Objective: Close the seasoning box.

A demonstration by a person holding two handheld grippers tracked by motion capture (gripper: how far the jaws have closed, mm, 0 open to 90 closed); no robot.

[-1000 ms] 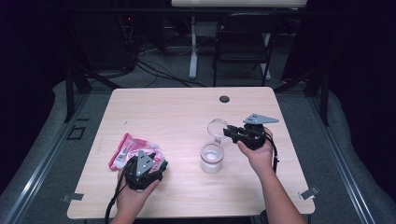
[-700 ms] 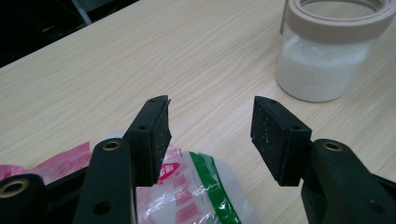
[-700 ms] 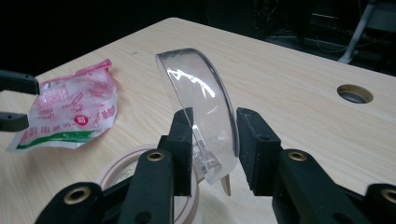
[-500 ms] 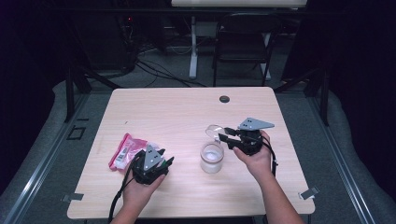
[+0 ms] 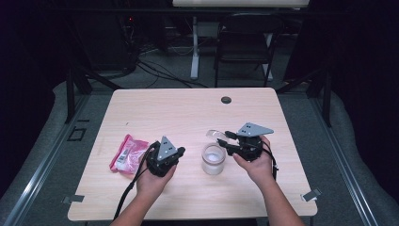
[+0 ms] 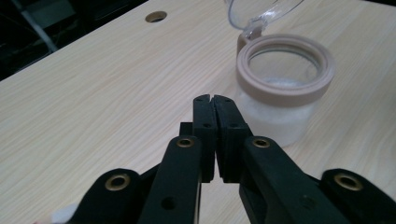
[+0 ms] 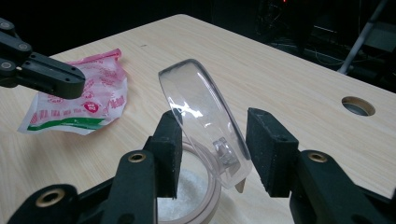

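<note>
Pale wood-grain table (image 5: pixel 155 113) w/ cable hole (image 5: pixel 226 100), dark room w/ chair (image 5: pixel 244 44) behind: jar (image 5: pixel 213 159) mid-table, hinged lid (image 7: pixel 205 116) up between just-widened jaws of right gripper (image 5: pixel 225 140), pads not pressing; left gripper (image 6: pixel 214 105) just shut, empty, near pink packet (image 5: pixel 128 153).

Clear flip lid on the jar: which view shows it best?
Right gripper view: the clear lid stands tilted open between the right tongs, hinge latch visible. Left gripper view shows its lower edge above the jar. High view shows a small glint.
</note>
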